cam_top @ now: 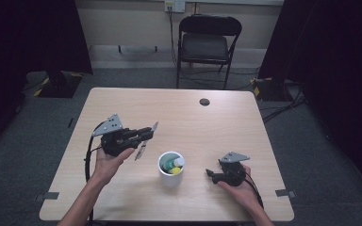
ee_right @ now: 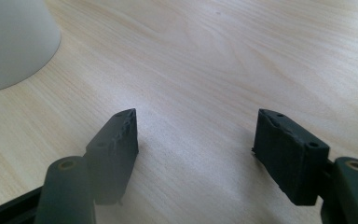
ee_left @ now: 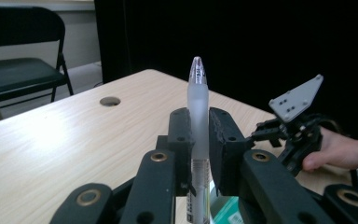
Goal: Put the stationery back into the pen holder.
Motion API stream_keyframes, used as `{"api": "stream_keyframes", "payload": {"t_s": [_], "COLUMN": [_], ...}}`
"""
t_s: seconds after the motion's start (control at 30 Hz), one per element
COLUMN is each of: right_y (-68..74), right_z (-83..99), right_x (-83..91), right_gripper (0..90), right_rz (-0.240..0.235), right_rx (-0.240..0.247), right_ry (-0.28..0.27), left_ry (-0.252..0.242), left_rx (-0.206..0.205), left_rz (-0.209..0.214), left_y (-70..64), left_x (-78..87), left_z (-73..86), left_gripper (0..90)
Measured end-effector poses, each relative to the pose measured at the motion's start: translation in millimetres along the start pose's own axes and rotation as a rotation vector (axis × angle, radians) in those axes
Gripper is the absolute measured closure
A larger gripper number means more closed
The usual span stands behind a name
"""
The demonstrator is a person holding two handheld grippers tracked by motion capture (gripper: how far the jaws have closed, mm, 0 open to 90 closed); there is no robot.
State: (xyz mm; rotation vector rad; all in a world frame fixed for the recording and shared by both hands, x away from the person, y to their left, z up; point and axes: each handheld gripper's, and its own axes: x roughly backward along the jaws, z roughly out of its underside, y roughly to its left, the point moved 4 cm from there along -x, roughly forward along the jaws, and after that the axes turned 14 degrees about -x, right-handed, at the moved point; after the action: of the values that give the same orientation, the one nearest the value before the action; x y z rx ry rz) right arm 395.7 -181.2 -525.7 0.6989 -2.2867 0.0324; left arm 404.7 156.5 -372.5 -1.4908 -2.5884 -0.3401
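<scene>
While the counter (cam_top: 122, 101) lies mostly bare around me, I have plenty of room to move, with its edges well away. My white cup (cam_top: 171, 168) stands mid-counter already holding a few items. My right tongs (ee_right: 193, 135) rest wide apart and hold nothing, beside the cup. My left tongs (ee_left: 199, 135) clamp a frosted pen (ee_left: 198, 100) above the counter, left of the cup; dropping it in is left.

We see a frosted, translucent pen (ee_left: 198, 116) with a clear rounded tip, clamped at mid-barrel between the jaws of the left gripper (ee_left: 199, 140) and lifted off the counter (cam_top: 207, 122). Just to its right stands a white cup (cam_top: 171, 168) on the counter, holding a yellow item and a pale one.
</scene>
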Motion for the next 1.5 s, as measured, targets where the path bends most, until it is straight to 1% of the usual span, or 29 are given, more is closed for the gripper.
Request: {"api": "stream_keyframes", "payload": {"t_s": [0.13,0.17,0.2,0.27,0.3,0.37,0.4,0.43,0.5,0.57,0.6,0.63,0.7,0.73,0.77,0.8,0.9,0.93,1.0,1.03,1.07,1.17,1.2,1.23,1.27,1.3,1.4,1.47,1.5], "right_y": [0.1,0.1,0.1,0.1,0.2,0.2,0.2,0.2,0.2,0.2,0.1,0.1,0.1,0.1,0.0,0.1,-0.1,-0.1,0.1,0.2,0.2,0.3,0.3,0.3,0.3,0.3,0.1,0.1,0.1], "right_z": [0.0,0.0,0.0,-0.1,0.0,-0.1,-0.1,-0.1,0.0,-0.1,-0.1,-0.1,-0.1,-0.1,-0.1,-0.1,-0.2,-0.2,-0.3,-0.4,-0.4,-0.4,-0.4,-0.4,-0.4,-0.4,-0.5,-0.5,-0.5], "right_x": [0.0,0.0,0.0,-0.2,-0.2,-0.2,-0.2,-0.2,-0.2,-0.2,-0.3,-0.3,-0.2,-0.2,-0.2,-0.2,-0.2,-0.2,-0.4,-0.5,-0.6,-0.6,-0.6,-0.6,-0.6,-0.5,-0.6,-0.6,-0.6], "right_gripper": [29.9,29.9,29.9,29.8,29.8,29.8,29.8,29.8,29.8,29.8,29.8,29.8,29.8,29.8,29.8,29.8,29.8,29.8,29.8,29.8,29.8,29.8,29.8,29.8,29.8,29.8,29.8,29.8,29.8], "right_rz": [0.0,0.0,0.001,0.001,0.002,0.001,0.001,0.001,0.001,0.001,0.0,0.001,0.0,0.0,0.0,0.0,-0.001,-0.001,-0.002,-0.002,-0.003,-0.003,-0.003,-0.003,-0.003,-0.003,-0.004,-0.004,-0.004], "right_rx": [-0.001,-0.001,-0.001,0.0,-0.001,-0.001,-0.001,-0.001,-0.002,-0.001,0.0,0.001,0.0,0.0,0.0,0.0,0.002,0.002,0.002,0.002,0.002,0.002,0.002,0.002,0.002,0.002,0.004,0.004,0.004], "right_ry": [0.0,0.0,0.0,-0.001,0.0,0.0,0.0,0.0,0.0,0.0,-0.001,-0.001,0.001,0.001,0.001,0.002,0.002,0.002,0.003,0.003,0.003,0.003,0.003,0.003,0.003,0.003,0.003,0.003,0.003], "left_ry": [-0.025,-0.021,-0.023,-0.038,-0.024,-0.045,-0.048,-0.042,-0.029,-0.032,-0.031,-0.028,-0.014,-0.022,-0.016,-0.004,0.006,0.009,0.0,0.01,0.023,0.029,0.04,0.052,0.053,0.059,0.065,0.086,0.079], "left_rx": [-0.007,-0.022,-0.008,-0.013,-0.024,-0.022,-0.027,-0.035,-0.046,-0.054,-0.051,-0.059,-0.053,-0.046,-0.042,-0.048,-0.033,-0.032,-0.012,-0.013,-0.027,-0.025,-0.034,-0.03,-0.027,-0.035,-0.033,-0.051,-0.055], "left_rz": [0.011,0.007,0.009,0.027,0.022,0.049,0.057,0.059,0.05,0.087,0.096,0.101,0.098,0.107,0.113,0.115,0.107,0.106,0.109,0.106,0.11,0.119,0.124,0.13,0.13,0.134,0.15,0.146,0.153], "left_y": [-5.5,-6.4,-7.7,-11.6,-13.5,-17.0,-19.0,-21.3,-27.8,-32.5,-35.1,-36.7,-37.6,-38.2,-39.1,-39.5,-40.0,-39.5,-39.6,-40.4,-41.1,-44.2,-44.1,-44.6,-45.6,-46.2,-48.2,-49.5,-51.9], "left_x": [-6.9,-9.9,-12.0,-20.6,-24.4,-31.8,-35.3,-39.3,-49.8,-57.5,-61.4,-65.1,-70.1,-72.8,-75.0,-77.0,-80.9,-81.0,-80.3,-80.1,-80.3,-80.7,-80.6,-80.6,-80.6,-79.9,-77.0,-73.0,-70.5], "left_z": [-10.9,-14.3,-16.6,-22.7,-25.6,-31.9,-34.6,-36.6,-39.0,-39.5,-39.1,-38.1,-34.4,-31.9,-28.5,-24.8,-15.9,-13.7,-10.1,-8.5,-6.6,-0.4,1.1,3.0,3.8,4.7,6.3,8.1,8.1], "left_gripper": [80.1,80.1,80.1,80.0,80.0,80.0,80.1,80.0,80.0,80.0,80.0,80.0,80.0,80.0,80.0,80.0,80.0,80.0,79.9,80.0,79.9,79.8,79.8,79.8,79.8,79.8,79.8,79.7,79.7]}}
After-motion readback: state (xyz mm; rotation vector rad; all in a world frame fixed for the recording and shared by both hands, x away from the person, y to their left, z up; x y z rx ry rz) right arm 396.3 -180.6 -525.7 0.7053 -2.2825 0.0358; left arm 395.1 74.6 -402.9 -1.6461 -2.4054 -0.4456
